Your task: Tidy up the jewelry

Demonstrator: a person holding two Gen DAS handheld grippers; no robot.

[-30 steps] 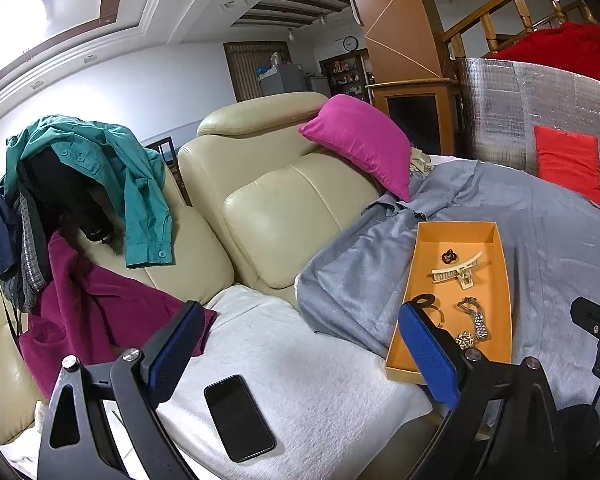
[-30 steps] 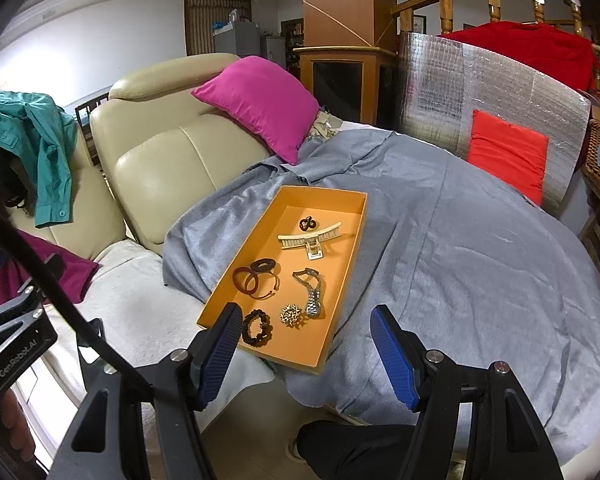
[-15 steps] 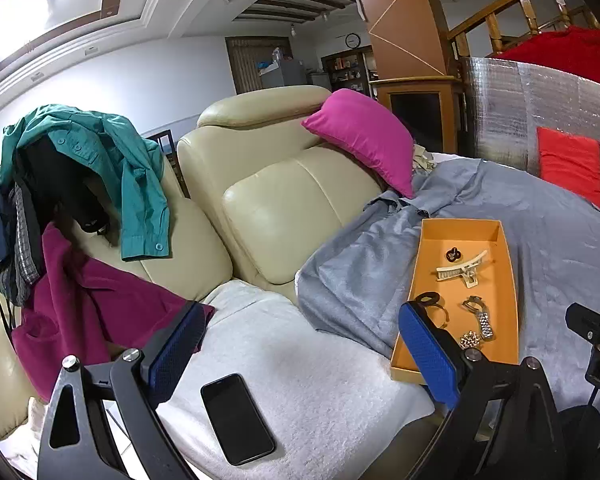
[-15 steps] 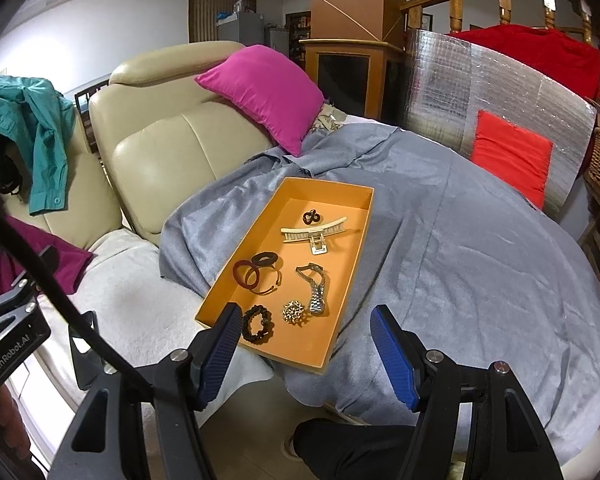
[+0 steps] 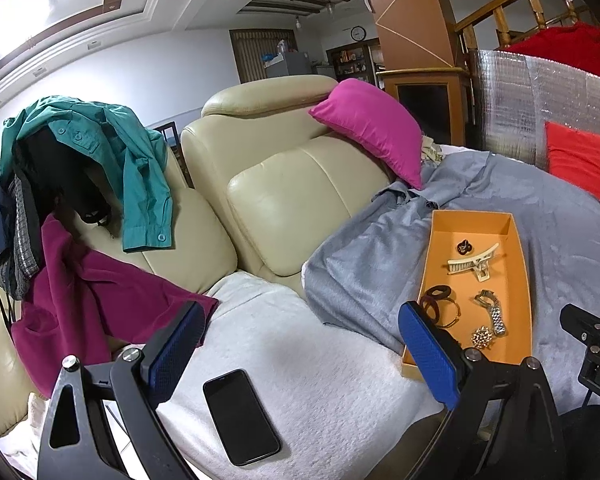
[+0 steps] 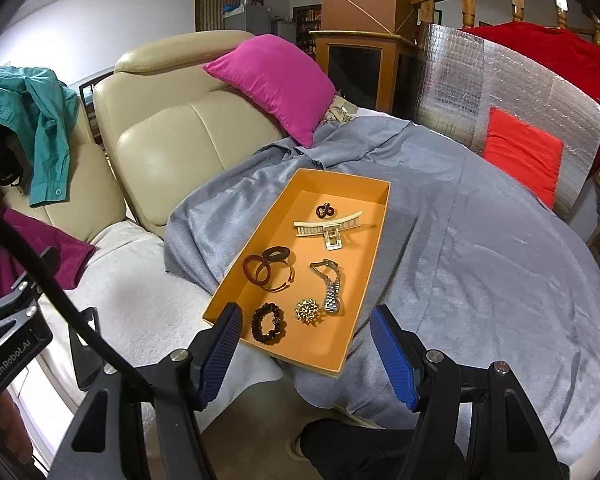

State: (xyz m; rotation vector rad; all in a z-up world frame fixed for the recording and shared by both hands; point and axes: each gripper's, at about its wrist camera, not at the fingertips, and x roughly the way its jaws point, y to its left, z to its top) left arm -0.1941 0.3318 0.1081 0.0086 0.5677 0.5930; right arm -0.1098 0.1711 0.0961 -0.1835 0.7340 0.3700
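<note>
An open orange cardboard tray (image 6: 374, 204), long and shallow with low straight walls, lies on a grey, faintly shiny sheet (image 6: 480, 248) draped in soft wrinkles. In it, from the far end: a small dark knotted piece (image 6: 325, 211); a cream, curved hair claw (image 6: 329, 229) with a toothed edge; a cluster of dark elastic rings (image 6: 269, 267) overlapping a thin bangle; a metal-link watch (image 6: 331, 287) lying curled; a gold, spiky round brooch (image 6: 307, 311); and a black beaded bracelet (image 6: 267, 323) nearest the front corner. None of the pieces is touched.

The right gripper (image 6: 306, 350) hovers just before the tray's near end, its ribbed blue fingers (image 6: 392, 356) spread wide with nothing between them. The left gripper (image 5: 300, 354) hangs over a nubbly white towel (image 5: 300, 344), its fingers likewise spread and empty, the right-hand one overlapping the tray's near corner in that view. A black, glossy phone (image 5: 241, 416) lies flat on the towel.

Behind stand smooth cream leather sofa cushions (image 5: 300, 208), a magenta pillow (image 6: 276, 80), a teal shirt (image 5: 132, 160) and a quilted silver foil panel (image 6: 500, 92).
</note>
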